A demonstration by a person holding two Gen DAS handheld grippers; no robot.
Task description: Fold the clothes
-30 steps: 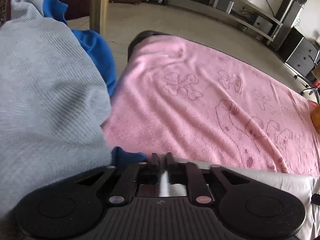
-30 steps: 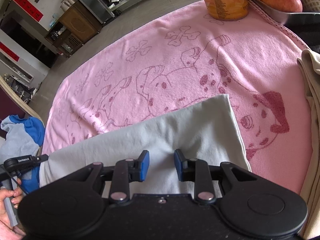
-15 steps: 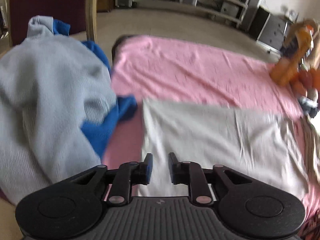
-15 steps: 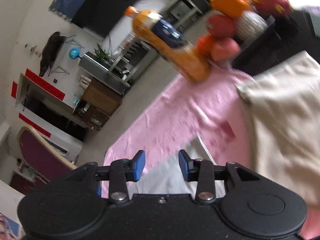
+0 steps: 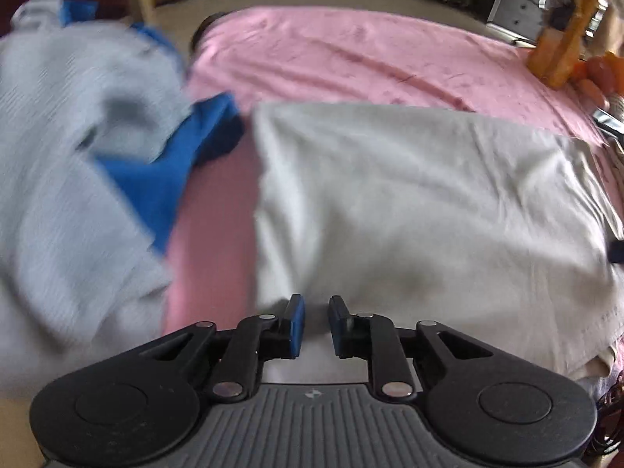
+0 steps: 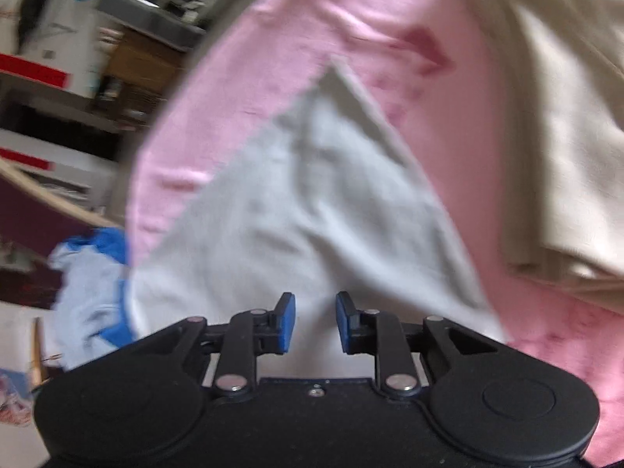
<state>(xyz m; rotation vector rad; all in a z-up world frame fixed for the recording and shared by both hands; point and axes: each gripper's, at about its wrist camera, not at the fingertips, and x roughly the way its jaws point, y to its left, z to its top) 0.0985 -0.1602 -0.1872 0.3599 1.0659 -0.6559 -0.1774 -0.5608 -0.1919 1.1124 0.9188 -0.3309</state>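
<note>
- Cloth is the matter here: a pale grey garment (image 5: 421, 210) lies flat on the pink towel (image 5: 351, 54) that covers the counter, already folded to a rough rectangle.
- Judged from its creases and limp edges, the grey garment is thin, soft and light; it should drape and slide easily, so a pinch at an edge or corner looks better than a grab in the middle.
- Left gripper (image 5: 315, 321) hangs over the grey garment's near left corner, its fingers (image 5: 296, 319) a narrow gap apart with nothing pinched between them.
- Right gripper (image 6: 315, 321) sits over the grey garment's near edge toward the other end; its jaws are closing, a gap shows and no fabric is caught.
- Left of the grey garment lies a light blue and royal blue garment (image 5: 78, 156), just beside it.
- Right of the grey garment rests a folded beige cloth (image 6: 565, 136), close by.
- Beyond the grey garment's far right corner stands an orange bottle (image 5: 565, 46), blurred.
</note>
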